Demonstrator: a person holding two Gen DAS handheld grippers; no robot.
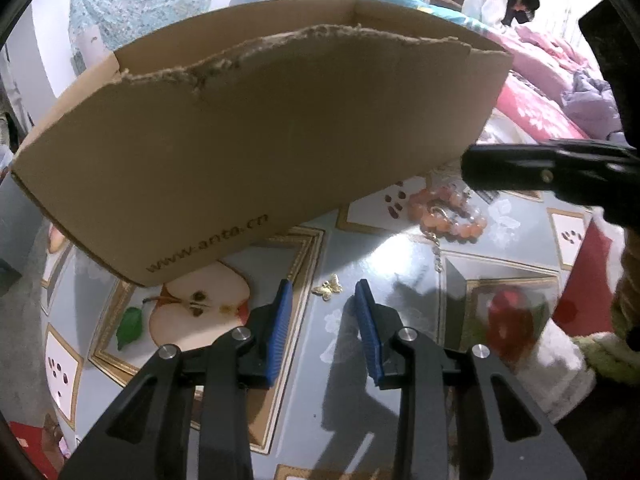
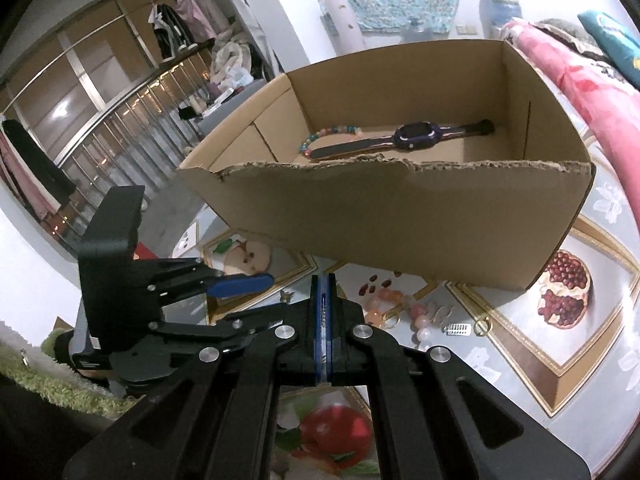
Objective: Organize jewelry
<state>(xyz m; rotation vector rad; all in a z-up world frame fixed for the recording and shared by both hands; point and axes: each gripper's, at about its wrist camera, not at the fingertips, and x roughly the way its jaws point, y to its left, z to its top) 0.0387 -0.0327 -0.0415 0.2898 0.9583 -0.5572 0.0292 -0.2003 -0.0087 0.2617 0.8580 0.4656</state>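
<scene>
A purple wristwatch (image 2: 412,136) lies flat in the torn-edged cardboard box (image 2: 400,208), its strap running 9 to 3 o'clock, beside a bead bracelet (image 2: 320,138). On the glossy fruit-print tabletop (image 1: 400,264), a gold bee charm (image 1: 328,287) sits at 12 o'clock of the left tongs (image 1: 323,312), blue pads apart and empty. The right tongs (image 2: 323,320) are pressed together.

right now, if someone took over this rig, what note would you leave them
Left claw: open, empty, over the gold bee brooch.
Right claw: shut, nothing seen in it.
Done: watch and multicolour bead bracelet lie in the cardboard box.
Left: brooch, orange bead bracelet, thin chain, gold rings and a small silver piece on the table.
</scene>
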